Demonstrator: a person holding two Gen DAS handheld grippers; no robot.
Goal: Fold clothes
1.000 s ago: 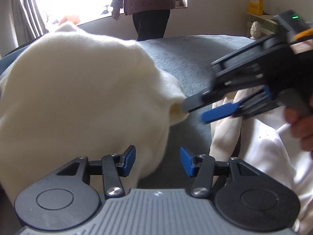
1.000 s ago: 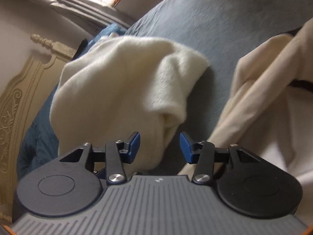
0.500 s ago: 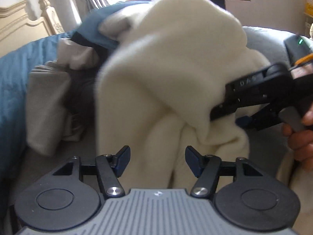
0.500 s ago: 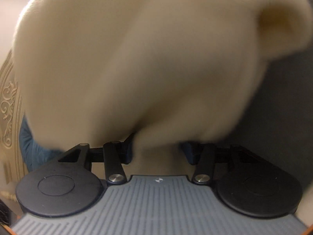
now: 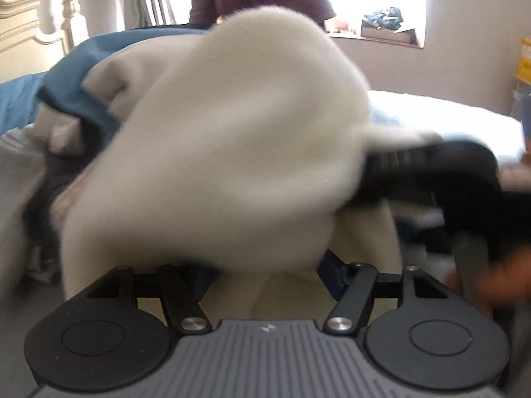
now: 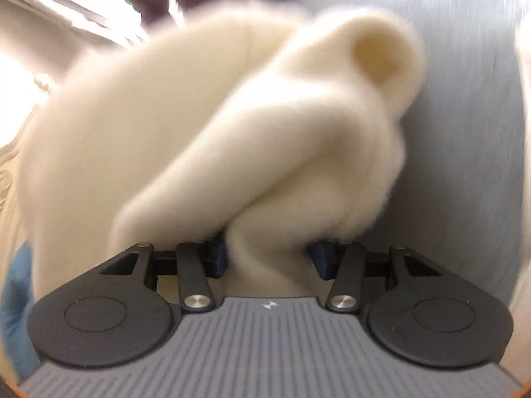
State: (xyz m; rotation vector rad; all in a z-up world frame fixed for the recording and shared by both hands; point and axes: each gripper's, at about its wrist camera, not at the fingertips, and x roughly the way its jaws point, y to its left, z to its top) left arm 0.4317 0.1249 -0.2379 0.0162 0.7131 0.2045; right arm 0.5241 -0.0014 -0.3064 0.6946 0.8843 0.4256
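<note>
A cream fleece garment (image 5: 232, 139) is held bunched above the grey bed (image 6: 464, 132). A fold of it is pinched in the right claw (image 6: 268, 258). The left claw (image 5: 265, 275) is opening, with fleece draped between its fingers (image 5: 335, 275), unpressed; a blue quilt (image 5: 20, 102) lies behind the garment

Left gripper (image 5: 265, 273) jaws seemingly behind blurred cream garment (image 5: 239, 139).

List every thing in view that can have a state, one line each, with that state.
cream fleece garment: bunched, lifted off the bed, blurred.
left gripper: jaws opening, fleece between them.
right gripper: shut on a fold of the fleece.
bed: covered in grey.
blue bedding: rumpled behind the fleece.
</note>
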